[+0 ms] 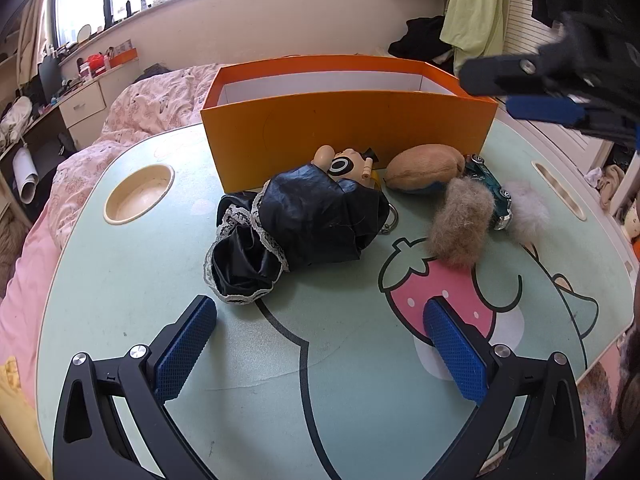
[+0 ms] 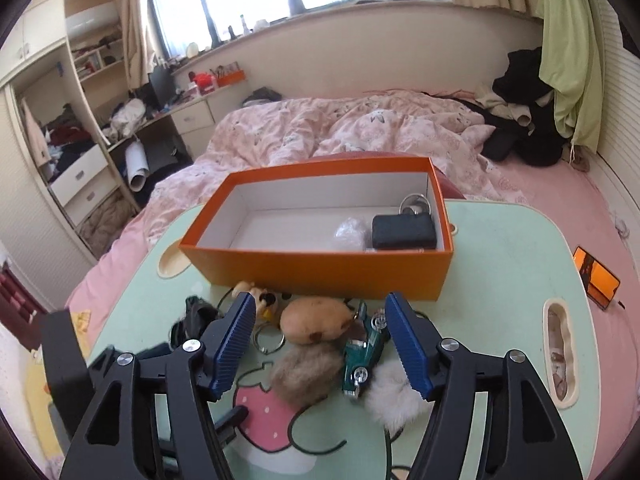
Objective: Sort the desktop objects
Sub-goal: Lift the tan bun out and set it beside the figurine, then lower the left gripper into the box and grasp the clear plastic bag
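Orange box at twelve o'clock holds perhaps three items; two fur pompoms, one toy car lie outside; left gripper and right gripper both gape, grasping nothing.

Bright window backlight, fisheye-warped edges.

Orange box left half free; toy clutter crowds table before it.

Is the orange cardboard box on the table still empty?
No: the right wrist view shows a dark rectangular case, a crumpled clear plastic piece and a shiny metal ring lying inside the orange cardboard box.
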Demonstrator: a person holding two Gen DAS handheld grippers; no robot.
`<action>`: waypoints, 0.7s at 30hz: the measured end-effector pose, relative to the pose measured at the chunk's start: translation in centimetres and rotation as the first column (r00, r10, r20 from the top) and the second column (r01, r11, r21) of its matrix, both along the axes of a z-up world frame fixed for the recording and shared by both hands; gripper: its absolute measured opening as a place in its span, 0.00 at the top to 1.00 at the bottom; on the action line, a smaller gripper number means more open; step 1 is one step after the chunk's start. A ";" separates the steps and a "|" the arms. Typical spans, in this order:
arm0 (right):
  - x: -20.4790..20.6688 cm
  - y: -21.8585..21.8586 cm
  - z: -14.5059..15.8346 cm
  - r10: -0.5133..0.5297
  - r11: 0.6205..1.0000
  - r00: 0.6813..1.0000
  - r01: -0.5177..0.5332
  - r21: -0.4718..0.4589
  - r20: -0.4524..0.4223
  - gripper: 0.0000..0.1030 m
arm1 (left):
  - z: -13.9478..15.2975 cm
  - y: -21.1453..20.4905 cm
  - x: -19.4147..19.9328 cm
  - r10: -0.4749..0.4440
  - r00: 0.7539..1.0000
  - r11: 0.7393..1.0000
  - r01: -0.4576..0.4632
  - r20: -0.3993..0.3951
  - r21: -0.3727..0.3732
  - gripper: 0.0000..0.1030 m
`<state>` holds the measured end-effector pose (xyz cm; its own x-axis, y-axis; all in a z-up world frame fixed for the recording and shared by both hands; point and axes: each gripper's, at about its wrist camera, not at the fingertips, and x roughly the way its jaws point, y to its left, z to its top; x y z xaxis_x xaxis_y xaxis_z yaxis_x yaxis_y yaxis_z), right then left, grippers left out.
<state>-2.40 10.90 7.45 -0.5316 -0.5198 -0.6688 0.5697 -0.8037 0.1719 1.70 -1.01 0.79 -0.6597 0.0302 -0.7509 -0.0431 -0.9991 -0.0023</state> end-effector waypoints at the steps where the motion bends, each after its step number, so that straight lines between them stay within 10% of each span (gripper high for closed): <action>1: 0.9 0.5 -0.4 0.006 1.000 1.000 -0.006 0.010 -0.007 0.35 | 0.0 0.0 0.0 0.000 1.000 1.000 0.000 0.000 0.000 0.00; 12: 4.3 4.7 -6.5 -0.064 0.994 0.998 0.063 0.094 0.008 0.28 | 0.1 0.0 0.0 -0.001 1.000 1.000 0.001 0.000 0.001 0.00; 16: 4.0 4.1 -7.3 -0.105 0.980 0.994 0.109 0.170 -0.028 0.00 | 0.1 0.1 0.4 -0.002 1.000 1.000 0.002 -0.001 -0.001 0.00; 21: 3.9 4.1 -7.7 -0.094 0.975 0.994 0.102 0.199 -0.052 0.00 | 0.1 0.0 0.5 -0.001 1.000 1.000 0.001 -0.003 -0.003 0.00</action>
<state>1.53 14.95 -0.24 -0.6029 -0.3212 -0.7303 0.4897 -0.8717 -0.0208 2.24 -1.00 0.86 -0.6618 0.0292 -0.7491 -0.0445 -0.9990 0.0004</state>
